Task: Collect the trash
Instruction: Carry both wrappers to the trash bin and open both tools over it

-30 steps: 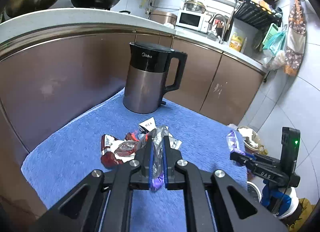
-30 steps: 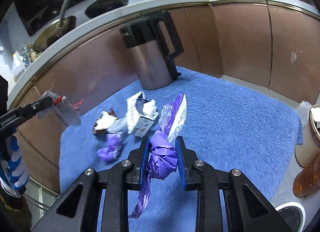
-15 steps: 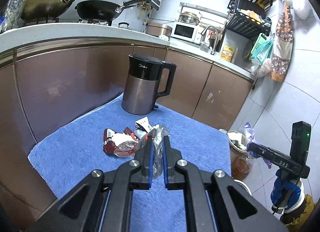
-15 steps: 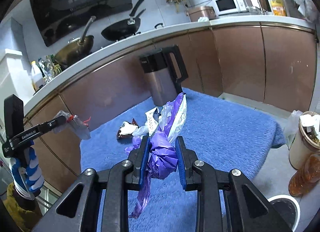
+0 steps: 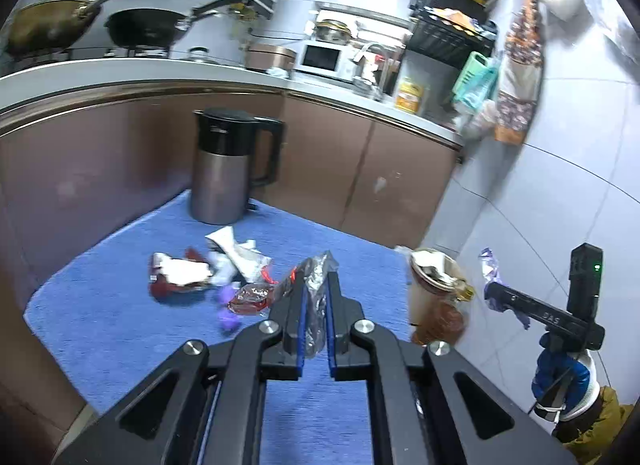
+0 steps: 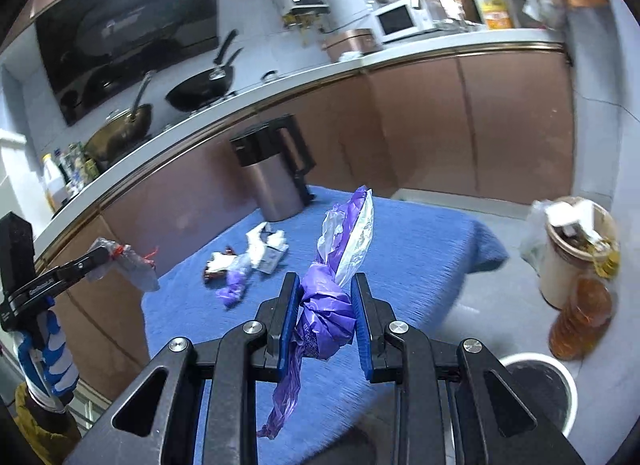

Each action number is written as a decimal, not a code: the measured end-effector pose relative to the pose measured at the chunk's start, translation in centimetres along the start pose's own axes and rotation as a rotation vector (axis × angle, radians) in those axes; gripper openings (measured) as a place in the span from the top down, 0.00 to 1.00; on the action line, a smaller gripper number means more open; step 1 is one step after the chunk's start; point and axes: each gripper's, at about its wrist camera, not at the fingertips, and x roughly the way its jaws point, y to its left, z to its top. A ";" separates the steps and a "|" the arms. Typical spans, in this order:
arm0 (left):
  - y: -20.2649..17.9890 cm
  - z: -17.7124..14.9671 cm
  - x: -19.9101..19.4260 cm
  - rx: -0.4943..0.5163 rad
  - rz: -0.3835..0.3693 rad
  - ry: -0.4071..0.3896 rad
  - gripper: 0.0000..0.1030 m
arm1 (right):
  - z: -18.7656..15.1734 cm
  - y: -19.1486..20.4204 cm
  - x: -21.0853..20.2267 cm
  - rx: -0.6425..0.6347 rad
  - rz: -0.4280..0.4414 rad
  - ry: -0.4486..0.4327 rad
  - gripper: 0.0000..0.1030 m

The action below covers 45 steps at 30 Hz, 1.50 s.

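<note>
Pinching a crinkly clear wrapper (image 5: 316, 297) in the left gripper (image 5: 315, 305), a soft purple plastic bag (image 6: 326, 317) in the right gripper (image 6: 325, 317); light, slippery, best held mid-bunch. Bin (image 6: 560, 369) at four o'clock.

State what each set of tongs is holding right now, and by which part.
The left tongs pinch a clear crinkled wrapper around its middle. The right tongs clamp a purple plastic bag at its bunched middle; both ends hang free.

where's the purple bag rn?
Purple bag is clamped in the right gripper, raised above the blue towel's near edge; the left wrist view shows it right of the towel.
</note>
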 end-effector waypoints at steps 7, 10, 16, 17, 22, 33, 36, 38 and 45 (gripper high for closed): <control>-5.2 -0.3 2.6 0.046 -0.109 0.044 0.93 | -1.6 -5.4 -2.7 0.095 -0.115 -0.012 0.75; -7.1 -0.6 4.0 0.062 -0.151 0.073 0.93 | -2.5 -7.8 -3.4 0.137 -0.165 -0.006 0.75; -12.2 -1.5 8.0 0.123 -0.245 0.160 0.93 | -4.6 -12.5 -3.6 0.221 -0.272 0.032 0.75; -13.4 -1.8 8.9 0.137 -0.263 0.180 0.93 | -4.9 -13.2 -3.6 0.233 -0.287 0.038 0.74; -18.7 -3.5 13.4 0.205 -0.329 0.280 0.93 | -6.9 -16.5 -3.2 0.293 -0.339 0.071 0.74; -27.3 -9.4 24.2 0.270 -0.417 0.518 0.93 | -11.1 -23.3 -1.3 0.436 -0.405 0.155 0.74; -28.2 -10.5 26.2 0.264 -0.426 0.558 0.91 | -12.1 -24.3 -0.7 0.460 -0.412 0.176 0.74; -28.8 -11.2 27.4 0.254 -0.436 0.588 0.91 | -12.5 -24.9 -0.3 0.472 -0.415 0.191 0.73; -29.4 -12.6 29.4 0.224 -0.451 0.651 0.74 | -14.0 -26.8 1.0 0.508 -0.449 0.242 0.67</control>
